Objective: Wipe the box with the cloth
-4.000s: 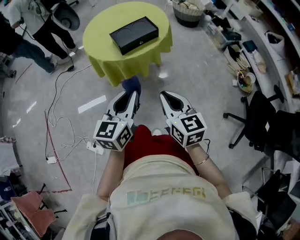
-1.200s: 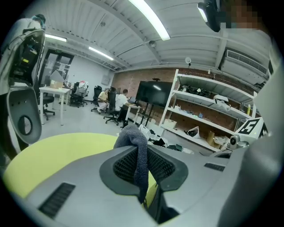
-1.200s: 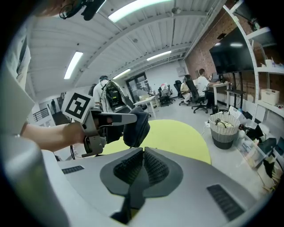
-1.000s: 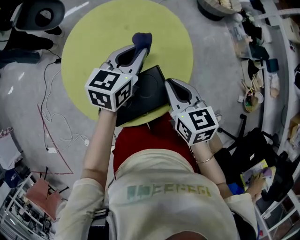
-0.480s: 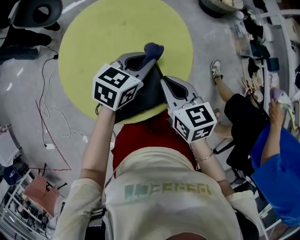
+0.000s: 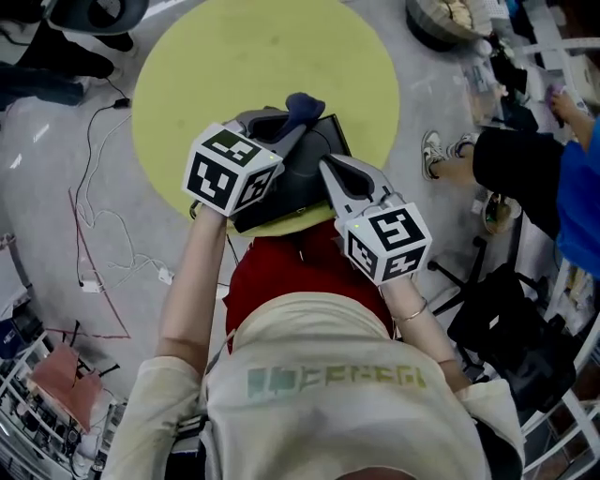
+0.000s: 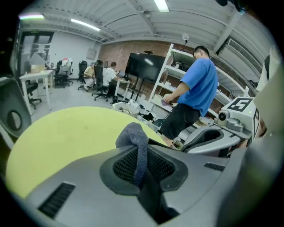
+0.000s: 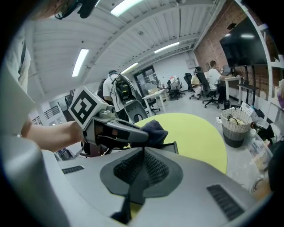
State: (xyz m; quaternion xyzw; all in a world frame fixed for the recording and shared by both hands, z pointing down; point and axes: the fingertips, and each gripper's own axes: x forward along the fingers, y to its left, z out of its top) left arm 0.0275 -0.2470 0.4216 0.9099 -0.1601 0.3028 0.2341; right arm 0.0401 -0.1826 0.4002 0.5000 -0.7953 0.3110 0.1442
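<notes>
A black flat box point(image 6: 327, 142) lies on the near part of a round yellow-green table point(image 6: 234, 56). My left gripper point(image 6: 298, 122) reaches over the box from the left and is shut on a dark blue cloth point(image 6: 305, 106). The cloth bunches out past the jaw tips, over the box's far edge. In the left gripper view the cloth point(image 7: 132, 135) stands pinched between the jaws. My right gripper point(image 6: 329, 172) is at the box's near right side, shut with nothing in it. The right gripper view shows the cloth point(image 8: 153, 128) and a corner of the box point(image 8: 171, 146) just ahead.
A person in blue point(image 6: 574, 192) stands to the right of the table, with shoes point(image 6: 435, 153) close to the table's edge. A basket point(image 6: 450, 21) sits at the far right, a black chair point(image 6: 511, 337) at the near right. Cables point(image 6: 94, 248) trail on the floor at left.
The person has walked up to the table since the earliest frame. Over the last second the left gripper and cloth shifted right over the box, and a person in blue came in at right.
</notes>
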